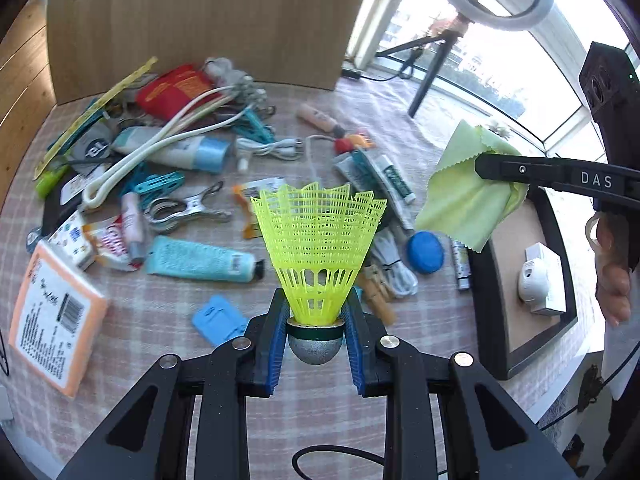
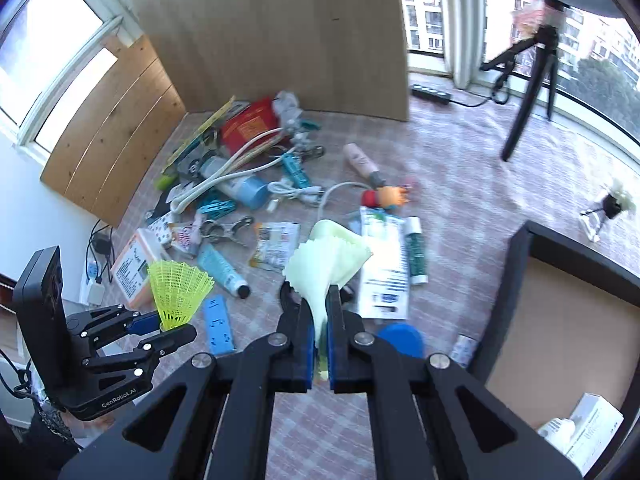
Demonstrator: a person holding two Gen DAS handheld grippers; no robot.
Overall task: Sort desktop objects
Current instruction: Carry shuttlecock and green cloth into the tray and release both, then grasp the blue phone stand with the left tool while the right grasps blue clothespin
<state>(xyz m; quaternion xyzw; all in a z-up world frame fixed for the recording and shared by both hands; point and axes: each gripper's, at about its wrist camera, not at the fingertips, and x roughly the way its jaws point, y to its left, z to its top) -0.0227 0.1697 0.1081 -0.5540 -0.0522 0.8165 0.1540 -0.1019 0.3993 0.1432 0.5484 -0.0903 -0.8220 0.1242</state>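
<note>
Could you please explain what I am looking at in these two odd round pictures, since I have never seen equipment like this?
There is no robot here: a person holds a hand-held two-finger gripper in each hand, and each carries a wide-angle camera looking along its fingers. One picture comes from the left gripper, which is clamped on the base of a yellow shuttlecock. The other comes from the right gripper, which is shut on a pale green cloth. Each gripper also appears at the edge of the other's view. Below lies a checked tablecloth strewn with tubes, clips, cables and packets, and a dark-framed tray to the right holds a white boxed item.
</note>
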